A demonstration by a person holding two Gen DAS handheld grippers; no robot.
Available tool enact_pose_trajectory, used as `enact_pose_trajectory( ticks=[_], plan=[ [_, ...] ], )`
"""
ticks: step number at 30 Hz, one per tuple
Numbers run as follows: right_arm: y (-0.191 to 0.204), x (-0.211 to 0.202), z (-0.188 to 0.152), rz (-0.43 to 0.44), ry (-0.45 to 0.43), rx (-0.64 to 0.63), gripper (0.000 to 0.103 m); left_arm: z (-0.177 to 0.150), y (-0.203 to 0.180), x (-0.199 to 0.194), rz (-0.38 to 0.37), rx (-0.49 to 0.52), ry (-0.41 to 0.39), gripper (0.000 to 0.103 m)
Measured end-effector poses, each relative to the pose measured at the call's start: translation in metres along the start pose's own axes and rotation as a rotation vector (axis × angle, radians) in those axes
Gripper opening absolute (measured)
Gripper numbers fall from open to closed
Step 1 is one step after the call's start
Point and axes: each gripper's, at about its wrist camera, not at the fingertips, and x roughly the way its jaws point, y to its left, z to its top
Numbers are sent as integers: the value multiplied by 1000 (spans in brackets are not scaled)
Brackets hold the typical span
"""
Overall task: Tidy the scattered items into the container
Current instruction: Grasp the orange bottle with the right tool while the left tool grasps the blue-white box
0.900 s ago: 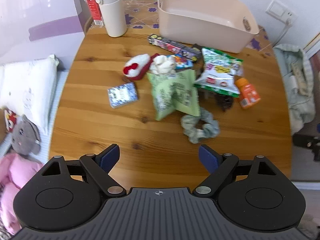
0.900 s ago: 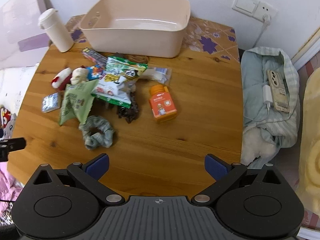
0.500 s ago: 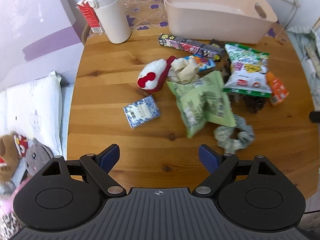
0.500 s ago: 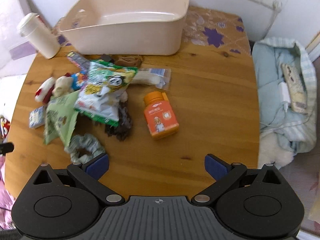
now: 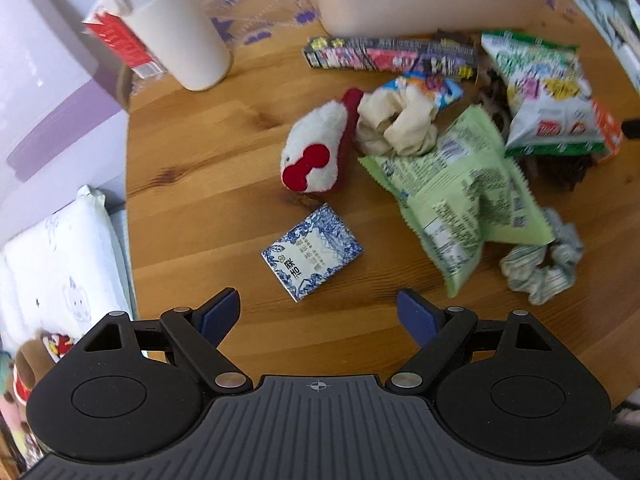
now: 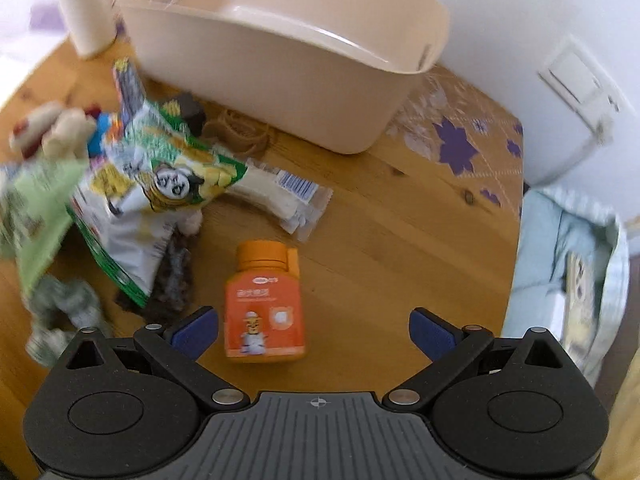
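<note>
The left gripper (image 5: pixel 319 314) is spread wide and empty, with a blue-and-white packet (image 5: pixel 312 252) just ahead between its fingers. The right gripper (image 6: pixel 314 332), equally spread, hangs over an orange bottle (image 6: pixel 264 305) lying near its left finger.

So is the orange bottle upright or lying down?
Lying down: the orange bottle rests on its side on the table, label up, cap on.
</note>
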Motion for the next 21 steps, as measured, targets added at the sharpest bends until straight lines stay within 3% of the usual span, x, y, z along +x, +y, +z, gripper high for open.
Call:
enact_pose_trajectory(
  ticks=[5,12,17,21],
  plan=[
    [4,16,-1,87,40,11,103,3,4,23,-16,39,26,88],
    [6,38,-1,101,28,21,103,3,10,48,-59,110,-8,88],
    [0,52,-4,110,56,48,103,5,12,69,-83,117,5,88],
    [-3,62,-8,104,86,68,103,7,19,74,-146,70,-23,89]
  ],
)
